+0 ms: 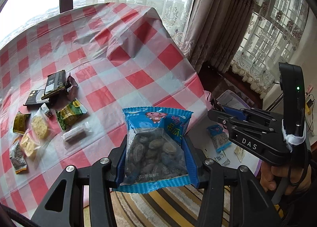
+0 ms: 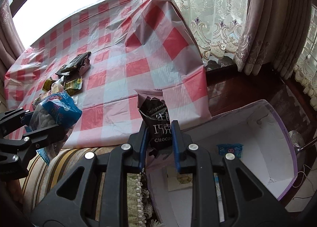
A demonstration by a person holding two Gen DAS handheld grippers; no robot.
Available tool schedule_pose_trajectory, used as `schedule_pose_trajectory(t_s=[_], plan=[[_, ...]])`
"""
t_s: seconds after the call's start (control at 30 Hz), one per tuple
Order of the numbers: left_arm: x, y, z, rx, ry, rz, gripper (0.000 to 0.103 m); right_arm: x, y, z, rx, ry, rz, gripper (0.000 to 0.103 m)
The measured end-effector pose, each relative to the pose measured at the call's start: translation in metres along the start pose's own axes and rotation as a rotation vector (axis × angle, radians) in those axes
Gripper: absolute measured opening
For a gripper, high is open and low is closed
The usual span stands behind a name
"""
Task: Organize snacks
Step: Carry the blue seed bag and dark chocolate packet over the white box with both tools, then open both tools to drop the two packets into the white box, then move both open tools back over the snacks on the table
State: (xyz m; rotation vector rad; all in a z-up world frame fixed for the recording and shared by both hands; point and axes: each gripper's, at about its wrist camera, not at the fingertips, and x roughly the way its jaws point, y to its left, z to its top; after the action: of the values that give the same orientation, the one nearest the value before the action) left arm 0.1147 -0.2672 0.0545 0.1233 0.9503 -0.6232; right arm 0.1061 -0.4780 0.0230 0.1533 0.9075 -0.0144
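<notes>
Evidently, the sorting is caught midway, with 2 packets in the air at once. The left gripper (image 1: 156, 159) is closed around a blue packet of dark nuts (image 1: 156, 143), which is pinched by its sides between the blue pads and held upright off the edge of the checked tablecloth (image 1: 122, 48). The right gripper (image 2: 159, 145) is clamped narrowly on a dark chocolate wrapper (image 2: 156, 119), which is gripped by its lower half and stands upright between the pads. Beside the table, lower down, a white box with a purple rim (image 2: 285, 137) is seen; at least 1 small blue packet (image 2: 229, 149) already lies on its floor, and other small packets appear to be there too, though they are mostly hidden behind the gripper. Some snacks are therefore judged to be put away already. On the cloth, a cluster of remaining snacks (image 1: 45, 112) is left near the far side: black wrappers, green and yellow packets, and clear-wrapped biscuits, roughly 10 in all. Both held packets are probably meant for the box, and the cluster is then still to be cleared.
</notes>
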Motion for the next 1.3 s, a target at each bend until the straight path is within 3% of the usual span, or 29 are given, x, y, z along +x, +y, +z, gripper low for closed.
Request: schedule_pose_trajectory(t_s=[0.6, 0.77, 0.97, 1.3], plan=[[0.043, -0.086, 0.011, 0.105, 0.110, -0.151, 0.051, -0.012, -0.098, -0.024, 0.152, 0.038, -0.161, 0.028], [0.049, -0.104, 0.011, 0.133, 0.130, -0.192, 0.052, -0.014, -0.106, -0.025, 0.166, 0.037, -0.181, 0.028], [0.050, -0.121, 0.009, 0.180, 0.142, -0.233, 0.063, -0.012, -0.112, -0.027, 0.179, 0.047, -0.192, 0.031], [0.048, -0.108, 0.010, 0.135, 0.133, -0.230, 0.066, -0.013, -0.103, -0.025, 0.167, 0.051, -0.183, 0.037]])
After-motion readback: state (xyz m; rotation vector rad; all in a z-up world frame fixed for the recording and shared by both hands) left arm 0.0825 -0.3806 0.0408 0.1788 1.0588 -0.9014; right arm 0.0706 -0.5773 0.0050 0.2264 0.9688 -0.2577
